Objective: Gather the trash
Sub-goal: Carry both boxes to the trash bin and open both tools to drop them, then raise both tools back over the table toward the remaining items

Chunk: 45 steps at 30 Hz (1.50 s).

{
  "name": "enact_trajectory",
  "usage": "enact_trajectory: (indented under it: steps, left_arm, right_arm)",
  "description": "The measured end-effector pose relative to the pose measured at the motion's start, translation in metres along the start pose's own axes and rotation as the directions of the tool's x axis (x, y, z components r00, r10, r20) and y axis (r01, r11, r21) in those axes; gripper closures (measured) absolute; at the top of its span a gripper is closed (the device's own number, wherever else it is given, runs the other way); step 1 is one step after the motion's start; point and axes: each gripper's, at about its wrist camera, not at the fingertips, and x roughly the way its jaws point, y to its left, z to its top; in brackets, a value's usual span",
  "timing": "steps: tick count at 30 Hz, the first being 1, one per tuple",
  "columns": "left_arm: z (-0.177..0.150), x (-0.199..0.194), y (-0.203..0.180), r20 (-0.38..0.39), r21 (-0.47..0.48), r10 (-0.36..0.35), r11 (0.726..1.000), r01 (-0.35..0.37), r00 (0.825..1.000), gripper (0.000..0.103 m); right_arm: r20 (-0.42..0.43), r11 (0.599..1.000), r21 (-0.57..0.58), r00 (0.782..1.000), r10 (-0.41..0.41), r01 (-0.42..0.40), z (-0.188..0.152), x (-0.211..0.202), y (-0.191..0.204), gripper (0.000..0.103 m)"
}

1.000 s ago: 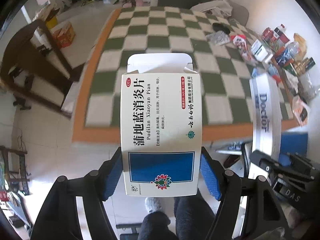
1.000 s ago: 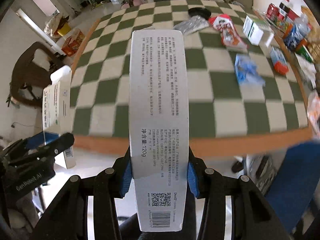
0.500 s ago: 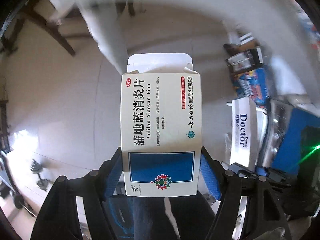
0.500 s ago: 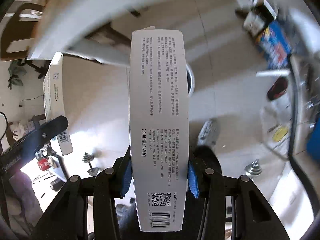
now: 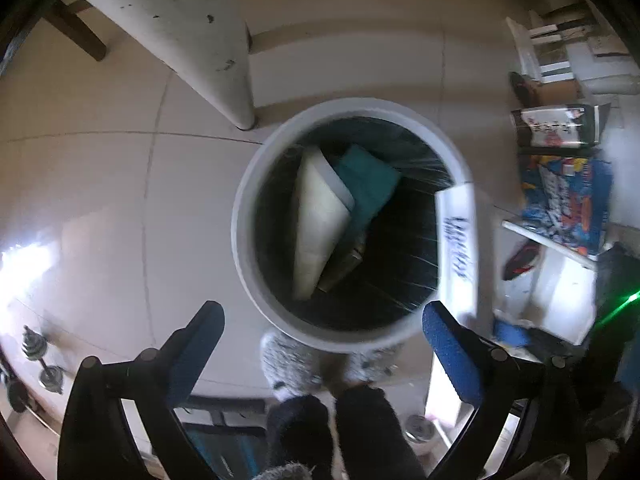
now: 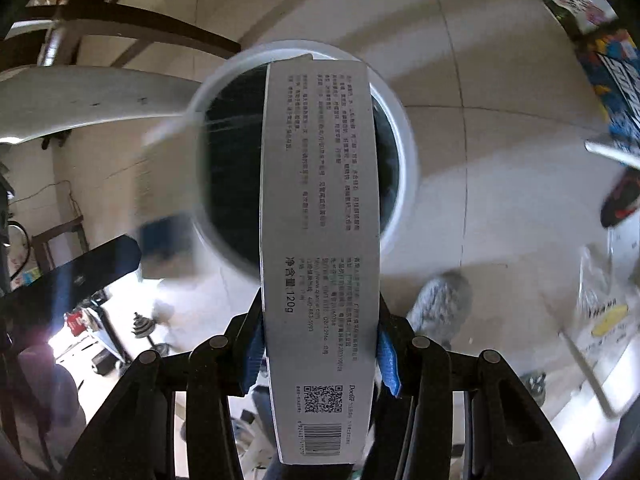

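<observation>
A white-rimmed trash bin [image 5: 240,232] with a black liner stands on the floor right below both grippers. My left gripper [image 5: 320,312] hangs open over its near rim, jaws still opening, nothing between the blue pads. Inside the bin a pale box [image 5: 316,220] lies tilted against a teal one [image 5: 368,188]. My right gripper [image 6: 320,356] holds a long grey toothpaste box [image 6: 320,208] over the bin [image 6: 404,140]. Its jaws are opening, though the pads still touch the box's sides. That box [image 5: 456,240] also shows at the bin's right rim.
A white table leg [image 5: 200,40] stands just behind the bin. The person's grey fuzzy slippers [image 5: 288,364] touch its near side. Snack bags and boxes [image 5: 560,200] clutter the floor to the right. Small dumbbells [image 5: 40,360] lie far left.
Both grippers dropped from above the checked table down to the bin. The left gripper opened and the medicine box is gone from it. The right still carries the toothpaste box.
</observation>
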Motion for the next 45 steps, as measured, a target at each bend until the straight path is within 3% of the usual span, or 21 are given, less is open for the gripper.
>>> enact_trajectory:
  steps: [2,4,7,13,22,32,45]
  left_arm:
    - [-0.003,-0.003,-0.001,0.054,0.013,0.036,0.999,-0.036,0.998,0.002]
    - [-0.01,-0.008,0.006,0.096,0.03,0.082,0.996,-0.086,0.992,0.002]
    - [-0.022,-0.017,0.01,0.122,0.039,0.123,0.991,-0.129,0.985,0.002]
    - [-0.047,-0.038,0.014,0.115,0.018,0.127,0.991,-0.13,0.985,0.002]
    - [-0.077,-0.082,-0.001,0.129,0.042,0.129,0.99,-0.136,0.983,0.002]
    - [-0.116,-0.161,-0.02,0.169,0.046,0.104,0.993,-0.113,0.98,0.002]
    - [-0.189,-0.294,-0.05,0.25,0.106,0.108,0.985,-0.138,0.962,0.002]
  right_arm:
    - [0.012,1.0,-0.006,1.0,-0.016,0.016,0.01,0.005,0.0,0.017]
    - [0.047,0.998,-0.011,0.997,-0.055,0.056,0.012,0.001,0.001,0.014]
    - [0.107,0.992,0.002,0.987,-0.122,0.123,0.006,-0.012,0.004,0.002]
    - [0.181,0.973,0.0,0.956,-0.229,0.233,-0.01,-0.041,0.01,0.001]
    - [0.221,0.957,-0.014,0.935,-0.279,0.289,-0.039,-0.085,0.022,0.001]
    - [0.295,0.953,-0.029,0.914,-0.28,0.301,-0.084,-0.173,0.054,0.001]
    - [0.357,0.966,-0.014,0.904,-0.235,0.256,-0.186,-0.32,0.095,0.001]
